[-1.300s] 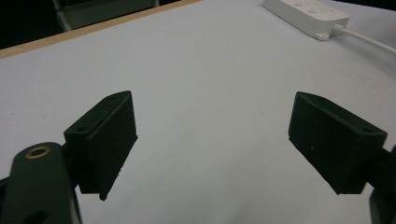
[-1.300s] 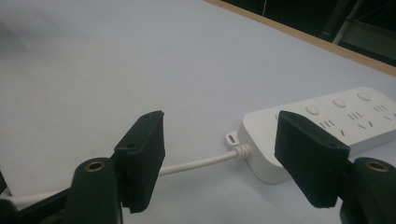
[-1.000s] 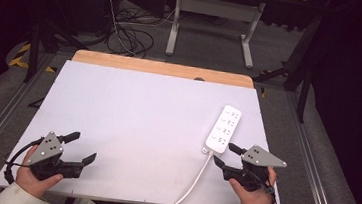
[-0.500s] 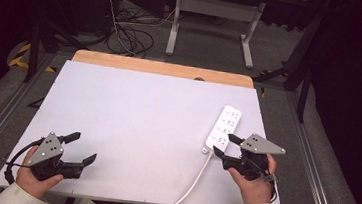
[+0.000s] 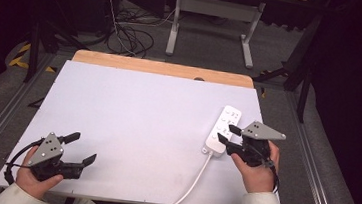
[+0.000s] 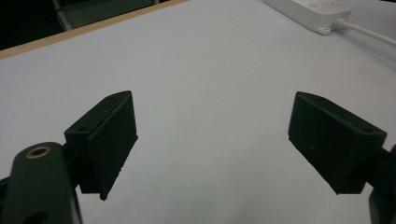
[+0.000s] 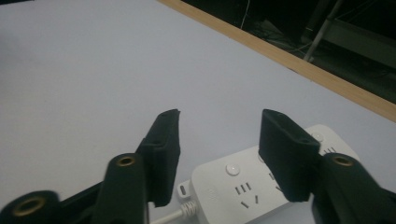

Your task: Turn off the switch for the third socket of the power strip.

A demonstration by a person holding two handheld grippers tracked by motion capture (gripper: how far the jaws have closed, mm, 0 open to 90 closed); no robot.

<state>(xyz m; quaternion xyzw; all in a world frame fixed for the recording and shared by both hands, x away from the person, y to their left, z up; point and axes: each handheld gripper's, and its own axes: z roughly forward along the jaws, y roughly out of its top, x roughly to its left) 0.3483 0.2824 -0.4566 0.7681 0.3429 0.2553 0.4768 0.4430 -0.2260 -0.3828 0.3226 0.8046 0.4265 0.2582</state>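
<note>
The power strip (image 5: 223, 129) lay near the right edge of the table (image 5: 133, 112), its long side running roughly from the near edge toward the far one, and its white cord (image 5: 192, 183) curled off the near end toward the table's near edge. Over the last second the right gripper (image 5: 225, 132) had moved from a spot beside the strip's near end, close to the right edge, forward and inward until its jaws stood spread over that end. It held nothing; in the right gripper view the two black jaws (image 7: 224, 154) were apart with the strip's near corner showing between them, and whether they touched the casing could not be told. I judged this to be the approach to a grasp of the strip's near end, not yet closed. The left gripper (image 5: 77, 147) had stayed near the table's near left corner, jaws wide apart and empty, with only bare white surface between them in the left gripper view (image 6: 210, 140).

The strip was a flat white bar with rounded corners. Its top carried several socket groups, each with a small round button (image 7: 231, 169) beside it, and the cord left through a moulded collar at the near end. It looked rigid and smooth, so I judged it might slide on the table if pinched unevenly.
</note>
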